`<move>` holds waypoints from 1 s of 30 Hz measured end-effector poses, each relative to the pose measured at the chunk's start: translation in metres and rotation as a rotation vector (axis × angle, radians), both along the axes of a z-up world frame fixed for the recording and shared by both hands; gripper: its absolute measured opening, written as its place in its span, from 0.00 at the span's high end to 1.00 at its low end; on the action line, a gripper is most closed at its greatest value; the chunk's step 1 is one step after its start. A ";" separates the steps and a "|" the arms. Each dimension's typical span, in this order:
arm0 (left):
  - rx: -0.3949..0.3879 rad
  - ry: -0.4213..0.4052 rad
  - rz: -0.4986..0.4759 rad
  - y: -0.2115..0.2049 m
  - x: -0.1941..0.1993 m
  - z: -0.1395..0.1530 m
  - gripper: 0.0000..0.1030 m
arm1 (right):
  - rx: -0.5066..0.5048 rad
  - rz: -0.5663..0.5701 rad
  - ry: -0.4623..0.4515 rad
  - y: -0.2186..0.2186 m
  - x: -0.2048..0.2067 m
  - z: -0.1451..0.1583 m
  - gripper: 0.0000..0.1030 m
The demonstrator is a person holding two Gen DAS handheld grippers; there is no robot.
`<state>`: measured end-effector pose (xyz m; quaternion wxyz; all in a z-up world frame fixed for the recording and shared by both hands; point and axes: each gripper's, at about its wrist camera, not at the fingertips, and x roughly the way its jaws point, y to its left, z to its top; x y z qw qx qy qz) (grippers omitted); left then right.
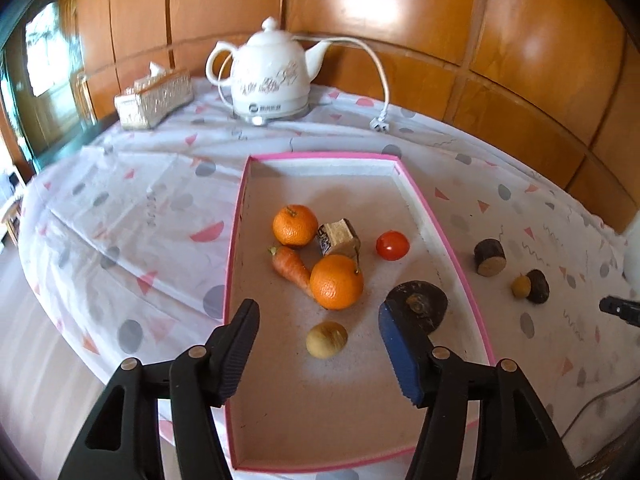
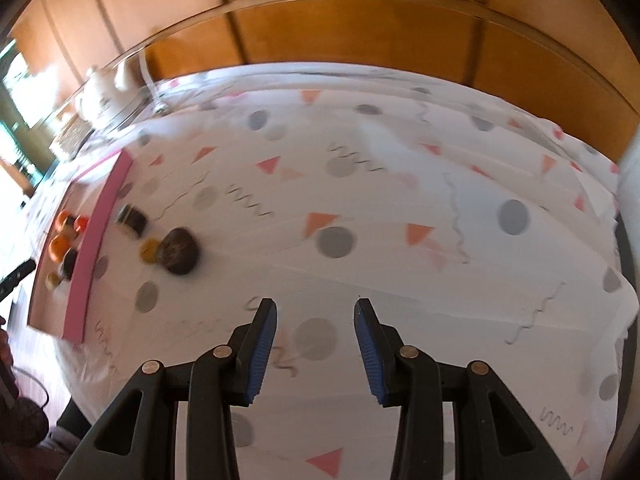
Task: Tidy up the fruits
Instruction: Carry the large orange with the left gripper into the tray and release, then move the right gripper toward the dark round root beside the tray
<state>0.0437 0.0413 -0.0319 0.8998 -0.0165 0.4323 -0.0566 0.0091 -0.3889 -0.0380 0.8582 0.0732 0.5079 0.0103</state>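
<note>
Fruits sit in the pink box [image 1: 236, 216]: two oranges [image 1: 295, 225], a carrot [image 1: 291, 266], a tomato [image 1: 392, 245]. Over them the left gripper [image 1: 318, 340] hangs half open, holding nothing. Further right, the right gripper [image 2: 315, 334] is partly open and empty above the spotty cloth [image 2: 400, 200].

two oranges [image 1: 295, 225], tomato [image 1: 392, 245] in pink tray [image 1: 233, 236]

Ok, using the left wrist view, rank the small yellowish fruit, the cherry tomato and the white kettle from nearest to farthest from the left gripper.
1. Small yellowish fruit: in the pink tray, just ahead of the left gripper, between its open fingers.
2. Cherry tomato: mid-tray, toward the right wall.
3. White kettle: beyond the tray, by the wooden wall.
</note>
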 end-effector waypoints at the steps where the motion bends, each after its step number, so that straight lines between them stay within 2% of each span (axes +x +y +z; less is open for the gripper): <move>1: 0.003 -0.005 -0.006 -0.001 -0.003 0.001 0.36 | -0.003 0.020 0.003 0.005 0.000 0.000 0.61; 6: 0.030 -0.026 -0.006 -0.005 -0.010 0.004 0.33 | -0.029 0.119 0.025 0.040 0.006 -0.002 0.61; 10: 0.020 -0.041 0.002 -0.005 -0.014 0.006 0.29 | -0.031 0.166 0.028 0.064 0.013 -0.003 0.61; 13: 0.014 -0.050 0.007 -0.004 -0.018 0.008 0.21 | -0.034 0.198 0.026 0.084 0.023 -0.004 0.61; 19: -0.003 -0.053 0.015 0.000 -0.022 0.009 0.19 | -0.054 0.244 0.026 0.114 0.043 -0.008 0.61; 30: -0.037 -0.048 0.036 0.011 -0.026 0.011 0.16 | -0.186 0.294 0.094 0.138 0.079 -0.028 0.57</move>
